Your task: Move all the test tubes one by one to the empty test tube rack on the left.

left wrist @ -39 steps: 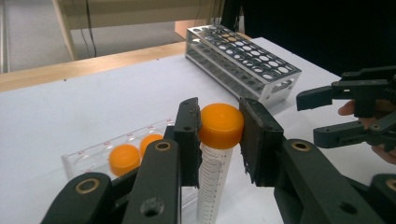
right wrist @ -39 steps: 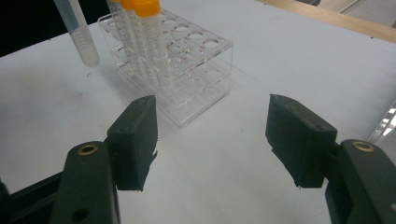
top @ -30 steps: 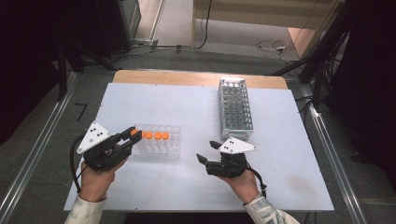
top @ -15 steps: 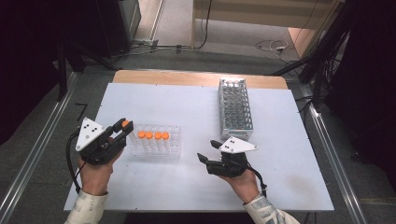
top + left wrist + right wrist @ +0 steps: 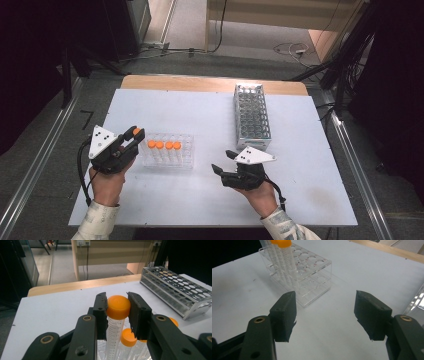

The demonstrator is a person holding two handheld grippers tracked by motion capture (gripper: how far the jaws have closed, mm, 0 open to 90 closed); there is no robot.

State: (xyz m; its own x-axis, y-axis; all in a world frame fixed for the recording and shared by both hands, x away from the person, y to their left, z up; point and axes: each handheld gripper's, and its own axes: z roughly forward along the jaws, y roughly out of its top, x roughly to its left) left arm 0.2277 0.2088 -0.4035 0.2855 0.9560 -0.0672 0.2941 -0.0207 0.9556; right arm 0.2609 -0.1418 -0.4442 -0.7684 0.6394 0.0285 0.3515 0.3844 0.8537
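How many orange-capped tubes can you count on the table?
5: four stand in a row in the clear rack, one orange-capped tube is gripped in the left gripper beside it. None seem hidden.

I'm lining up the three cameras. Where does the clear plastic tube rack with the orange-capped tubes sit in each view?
High view: the clear plastic tube rack sits left of centre, beside the left gripper.
Left gripper view: bottom centre, behind the jaws, mostly hidden.
Right gripper view: upper left.
Shared landmark: the orange caps.
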